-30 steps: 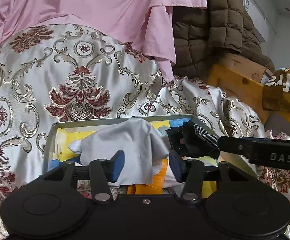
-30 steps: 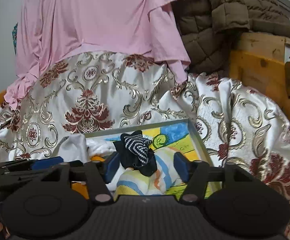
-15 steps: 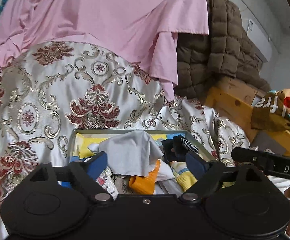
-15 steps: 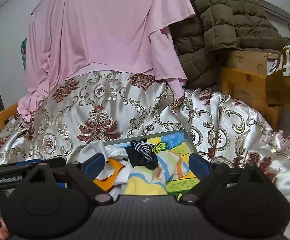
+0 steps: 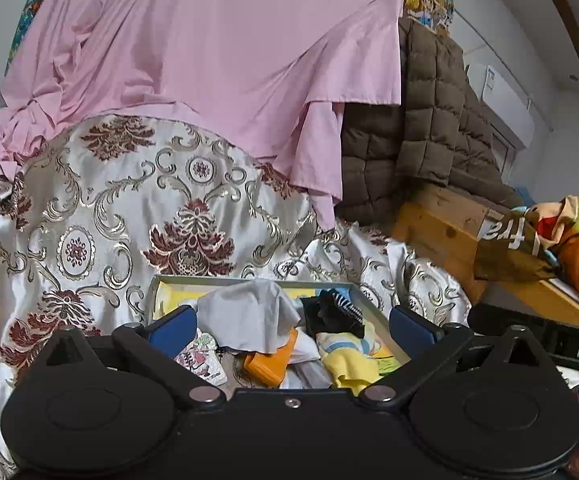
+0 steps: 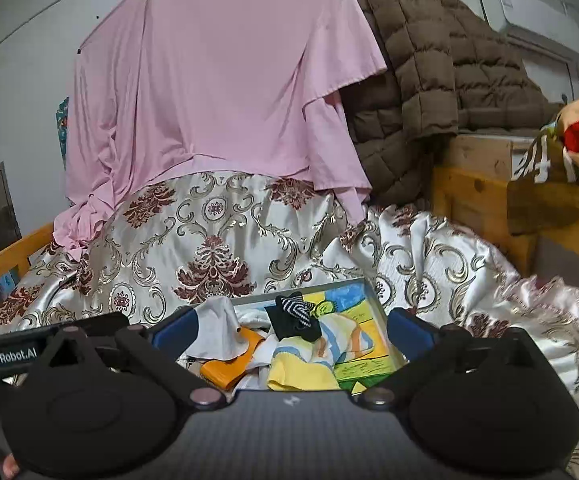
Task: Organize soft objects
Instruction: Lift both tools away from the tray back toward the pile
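A shallow grey box (image 5: 249, 279) lies on the brocade cover, filled with soft things. In it are a grey cloth (image 5: 249, 312), a black sock with a striped toe (image 5: 337, 312), an orange piece (image 5: 269, 360) and a yellow cloth (image 5: 349, 364). My left gripper (image 5: 291, 324) hangs in front of the box with its jaws opening wide; nothing touches its pads. My right gripper (image 6: 292, 330) stands the same way, jaws opening, with the sock (image 6: 293, 312) and grey cloth (image 6: 219, 332) lying loose beyond it in the box (image 6: 377, 308).
A gold and maroon brocade cover (image 5: 109, 220) spreads around the box. Behind it hang a pink sheet (image 5: 209, 60) and a brown quilted jacket (image 5: 429, 120). A wooden frame (image 5: 437, 232) and a colourful heap of fabric (image 5: 569, 240) stand at the right.
Both grippers have drawn back and risen from the box while their jaws widened. The grey cloth and the striped sock, earlier between the pads, now lie free in the box.
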{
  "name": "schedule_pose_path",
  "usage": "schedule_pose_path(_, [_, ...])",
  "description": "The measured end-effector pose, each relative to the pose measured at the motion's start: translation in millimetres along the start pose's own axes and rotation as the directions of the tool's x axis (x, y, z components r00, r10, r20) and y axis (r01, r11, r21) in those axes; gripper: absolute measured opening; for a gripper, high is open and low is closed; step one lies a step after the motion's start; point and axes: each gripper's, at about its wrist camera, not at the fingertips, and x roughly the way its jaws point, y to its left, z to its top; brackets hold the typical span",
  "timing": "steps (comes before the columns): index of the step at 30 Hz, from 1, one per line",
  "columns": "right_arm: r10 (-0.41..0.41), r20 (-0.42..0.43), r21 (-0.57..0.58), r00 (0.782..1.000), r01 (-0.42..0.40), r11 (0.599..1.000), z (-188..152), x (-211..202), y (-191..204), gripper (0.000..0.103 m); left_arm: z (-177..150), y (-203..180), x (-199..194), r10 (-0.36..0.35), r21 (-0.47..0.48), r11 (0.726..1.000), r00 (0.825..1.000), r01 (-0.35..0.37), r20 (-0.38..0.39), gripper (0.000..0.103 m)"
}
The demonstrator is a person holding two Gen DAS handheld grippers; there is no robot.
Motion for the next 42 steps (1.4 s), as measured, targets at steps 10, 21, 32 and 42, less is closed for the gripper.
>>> schedule_pose_path(10, [0.005,0.025,0.003,1.000,-0.005,1.000,3,-24,2,0.103,0,-13,-26,0.000,0.025,1.000,0.999,-0.001,0.040,0.102])
schedule_pose_path(21, [0.004,0.030,0.009,1.000,-0.004,1.000,-9,-40,7,0.103,-11,-17,-52,0.021,0.022,0.999,0.996,-0.023,0.087,0.102])
schedule_pose_path(32, [-0.022,0.032,0.026,0.999,0.021,0.999,-34,-60,9,0.103,-33,-12,-79,0.083,0.006,0.996,0.991,-0.084,0.102,0.102])
schedule_pose_path(42, [-0.037,0.049,0.031,0.998,0.036,0.999,-53,-79,17,0.103,-53,-1,-99,0.127,-0.011,0.992,0.988,-0.126,0.091,0.102])
